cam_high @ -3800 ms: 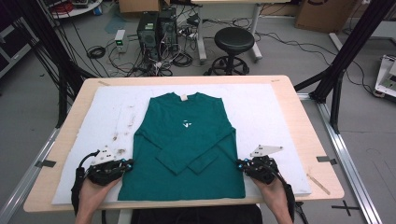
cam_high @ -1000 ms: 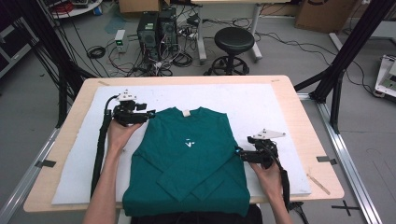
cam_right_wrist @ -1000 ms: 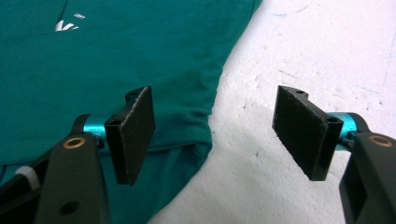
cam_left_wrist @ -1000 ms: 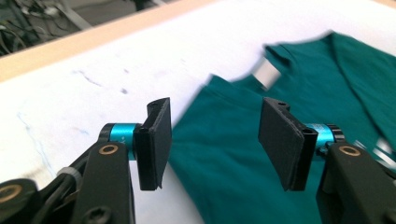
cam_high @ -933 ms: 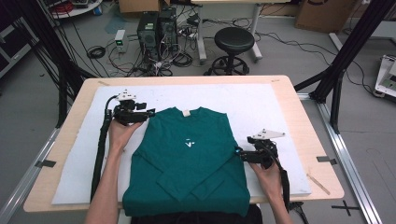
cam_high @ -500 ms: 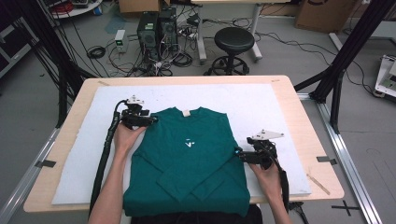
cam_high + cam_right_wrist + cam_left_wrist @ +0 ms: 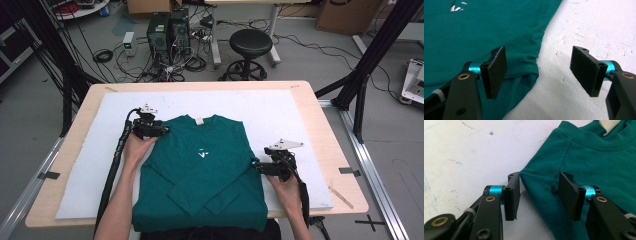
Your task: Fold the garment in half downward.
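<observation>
A white foam mat [image 7: 310,120] covers the table. The green shirt [image 7: 200,170] lies mid-mat, hem at the near edge. The left gripper [image 7: 539,192], jaws apart, straddles the shirt's shoulder corner, apparently just touching it. The right gripper [image 7: 539,72] gapes wide over the folded side edge.

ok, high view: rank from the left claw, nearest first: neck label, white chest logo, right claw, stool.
1. neck label, just right of the left claw
2. white chest logo, shirt centre
3. right claw, shirt's right edge
4. stool, on the floor beyond the table
</observation>
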The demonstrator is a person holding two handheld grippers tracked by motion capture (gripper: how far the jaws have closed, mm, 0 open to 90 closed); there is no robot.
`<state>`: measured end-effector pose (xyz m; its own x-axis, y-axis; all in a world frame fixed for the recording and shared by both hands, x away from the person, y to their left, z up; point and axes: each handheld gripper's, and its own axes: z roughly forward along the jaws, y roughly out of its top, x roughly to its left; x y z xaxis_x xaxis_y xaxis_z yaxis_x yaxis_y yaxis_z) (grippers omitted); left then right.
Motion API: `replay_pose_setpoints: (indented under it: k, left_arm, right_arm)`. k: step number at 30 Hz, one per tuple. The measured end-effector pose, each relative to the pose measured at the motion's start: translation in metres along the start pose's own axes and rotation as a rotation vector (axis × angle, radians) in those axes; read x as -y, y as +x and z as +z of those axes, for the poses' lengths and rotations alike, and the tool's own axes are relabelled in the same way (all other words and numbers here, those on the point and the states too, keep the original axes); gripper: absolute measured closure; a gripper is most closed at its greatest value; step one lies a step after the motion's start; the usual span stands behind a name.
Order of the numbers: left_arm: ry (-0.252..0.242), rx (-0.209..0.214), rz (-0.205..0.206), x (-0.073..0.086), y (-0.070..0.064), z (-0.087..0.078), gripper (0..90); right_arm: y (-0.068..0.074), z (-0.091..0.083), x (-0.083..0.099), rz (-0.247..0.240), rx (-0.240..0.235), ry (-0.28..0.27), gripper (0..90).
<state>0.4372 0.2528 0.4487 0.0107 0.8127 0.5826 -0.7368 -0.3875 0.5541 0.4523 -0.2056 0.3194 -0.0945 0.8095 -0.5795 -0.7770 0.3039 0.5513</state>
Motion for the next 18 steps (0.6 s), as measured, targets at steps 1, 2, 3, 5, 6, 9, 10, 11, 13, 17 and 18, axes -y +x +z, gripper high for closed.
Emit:
replay_pose_setpoints:
  k: [1, 2, 3, 5, 6, 9, 10, 11, 13, 17, 18]
  left_arm:
    - [-0.002, -0.007, -0.012, 0.0, 0.0, 0.0002, 53.8]
    - [-0.002, -0.007, -0.012, 0.0, 0.0, 0.0002, 54.6]
    - [-0.003, -0.006, -0.015, 0.0, -0.0004, 0.0004, 54.6]
    - [-0.004, 0.002, -0.011, -0.0001, -0.0012, 0.0003, 58.8]
    - [-0.003, 0.006, -0.01, -0.0001, -0.001, 0.0002, 61.1]
    - [-0.004, 0.015, -0.015, 0.0001, -0.0001, -0.0002, 68.2]
    - [-0.006, 0.022, -0.02, 0.0004, 0.0002, -0.0003, 68.2]
    - [-0.01, 0.034, -0.028, 0.001, 0.0013, -0.0005, 74.8]
    - [-0.012, 0.045, -0.036, 0.0013, 0.0022, -0.0007, 79.4]
    - [-0.021, 0.071, -0.082, 0.0028, 0.0061, -0.0008, 83.1]
    - [-0.021, 0.074, -0.086, 0.0031, 0.0071, -0.0009, 83.7]
  right_arm:
    - [-0.0002, 0.0001, 0.0, -0.002, -0.001, 0.002, 30.0]
    - [-0.0002, 0.0003, 0.0, -0.001, -0.002, 0.003, 29.9]
    - [-0.0002, 0.0003, 0.0, -0.001, -0.002, 0.003, 29.9]
    - [-0.0004, 0.0007, -0.0001, 0.001, 0.0, 0.009, 29.9]
    - [-0.0003, 0.0007, 0.0, 0.001, 0.0, 0.008, 29.9]
    - [-0.0002, 0.0008, 0.0, 0.0, 0.003, 0.009, 29.9]
    - [-0.0002, 0.0008, 0.0, 0.001, 0.003, 0.009, 29.9]
    - [-0.0002, 0.0007, 0.0, 0.0, 0.003, 0.011, 29.9]
    - [0.0, 0.0008, 0.0001, 0.001, 0.001, 0.012, 30.0]
    - [-0.0004, 0.0007, 0.0, 0.002, -0.001, 0.011, 29.9]
    - [-0.0005, 0.0007, 0.0001, 0.004, -0.002, 0.011, 29.9]
